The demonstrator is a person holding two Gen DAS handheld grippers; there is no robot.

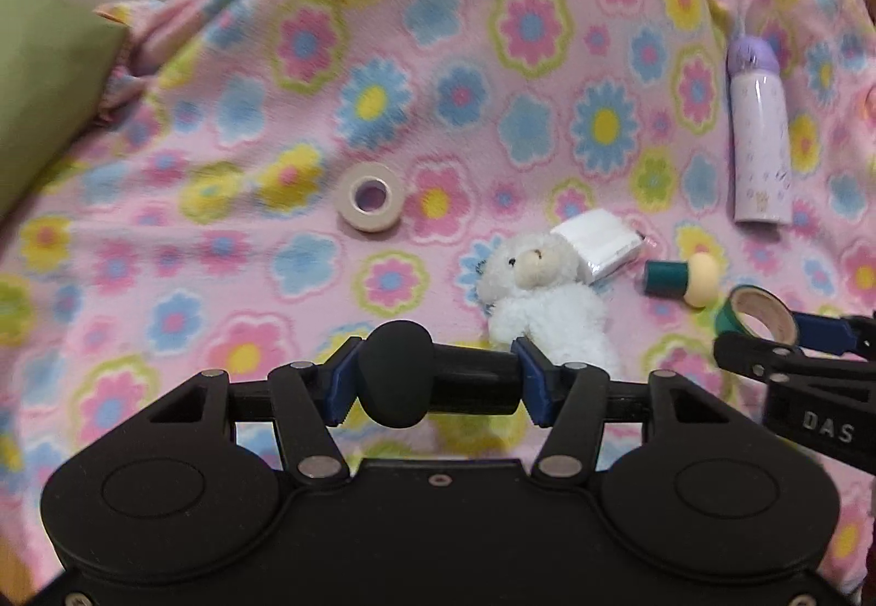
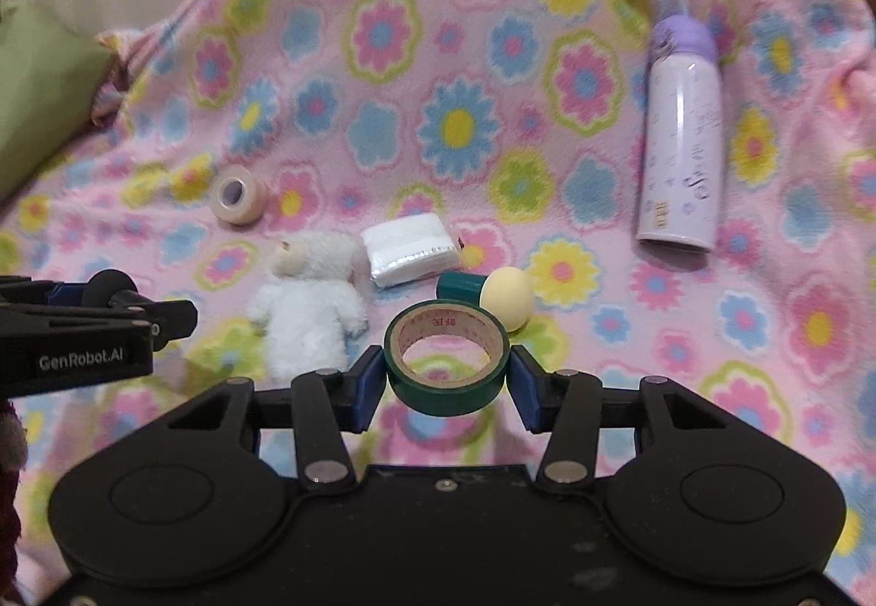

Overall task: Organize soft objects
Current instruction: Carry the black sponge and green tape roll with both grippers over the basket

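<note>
1. The left gripper [image 1: 432, 381] pinches a black object [image 1: 397, 373], a rounded head on a short cylinder, crosswise between its 2 blue pads; it looks lifted clear of the blanket, though the view is too blurred to be sure what the object is.
2. The right gripper [image 2: 448, 379] is clamped on a green tape roll [image 2: 446, 365], its pads pressing the roll's 2 outer sides, with the cardboard core facing up toward the camera.
3. A pink flowered blanket [image 1: 219, 250] covers the whole surface and rises up behind it.
4. A white plush lamb [image 1: 539, 299] lies on the blanket just beyond the left gripper, its head toward the back.
5. A white folded packet [image 2: 410, 247] in clear wrap lies just beside the lamb's head, close enough that they may touch.
6. A teal cylinder with a pale yellow rounded end [image 2: 487, 296] lies on its side near the packet, just behind the held tape roll.
7. A beige tape roll [image 1: 371, 195] rests alone to the left of the lamb, well apart from it.
8. A lilac bottle [image 2: 681, 140] with a purple cap lies at the far right.
9. A green cushion [image 1: 44, 86] sits at the left edge.
</note>
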